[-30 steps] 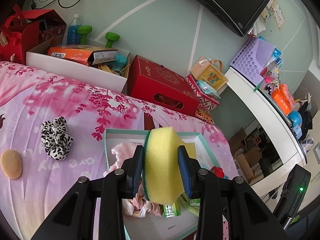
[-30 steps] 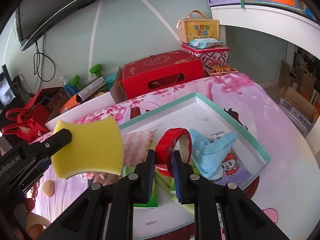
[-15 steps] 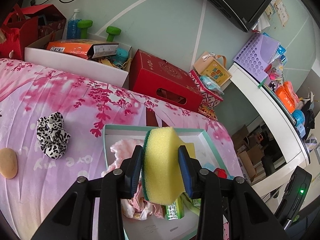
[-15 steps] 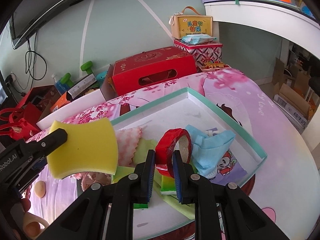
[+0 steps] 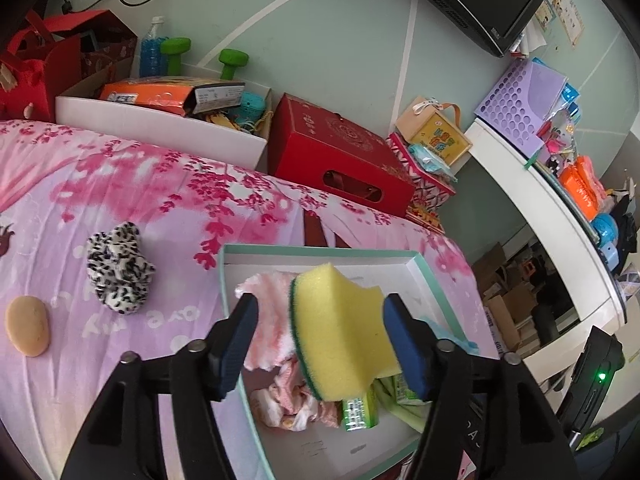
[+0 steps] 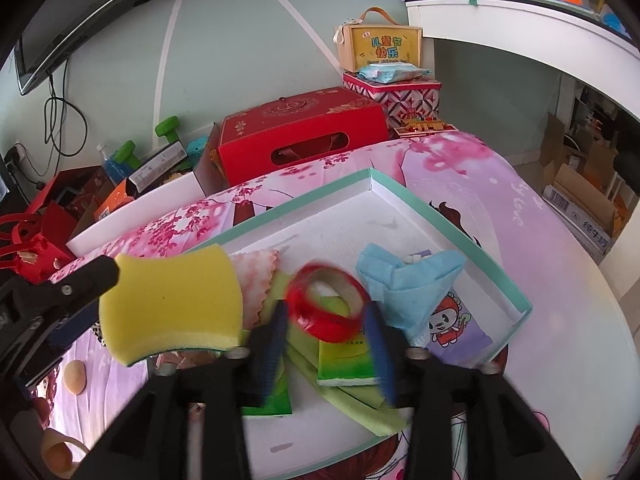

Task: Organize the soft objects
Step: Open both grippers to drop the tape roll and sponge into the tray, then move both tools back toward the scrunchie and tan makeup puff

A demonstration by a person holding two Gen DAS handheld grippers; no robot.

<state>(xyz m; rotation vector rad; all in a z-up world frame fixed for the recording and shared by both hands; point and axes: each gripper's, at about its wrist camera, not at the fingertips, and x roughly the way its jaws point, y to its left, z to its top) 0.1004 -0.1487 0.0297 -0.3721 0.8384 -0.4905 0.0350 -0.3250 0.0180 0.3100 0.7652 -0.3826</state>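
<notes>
Left wrist view shows the left gripper [image 5: 320,332] over the teal-rimmed box [image 5: 424,264], its jaws opening: the left pad stands clear of the yellow sponge [image 5: 340,328], which leans on the right pad above a pink cloth [image 5: 268,320]. Outside the box, on the pink bedsheet [image 5: 120,184], lie a spotted scrunchie [image 5: 118,268] and a tan pad [image 5: 26,330]. Over the same box the right gripper [image 6: 326,340] is opening too, and the blurred red tape roll [image 6: 328,304] sits between its pads, beside a blue cloth [image 6: 404,280].
</notes>
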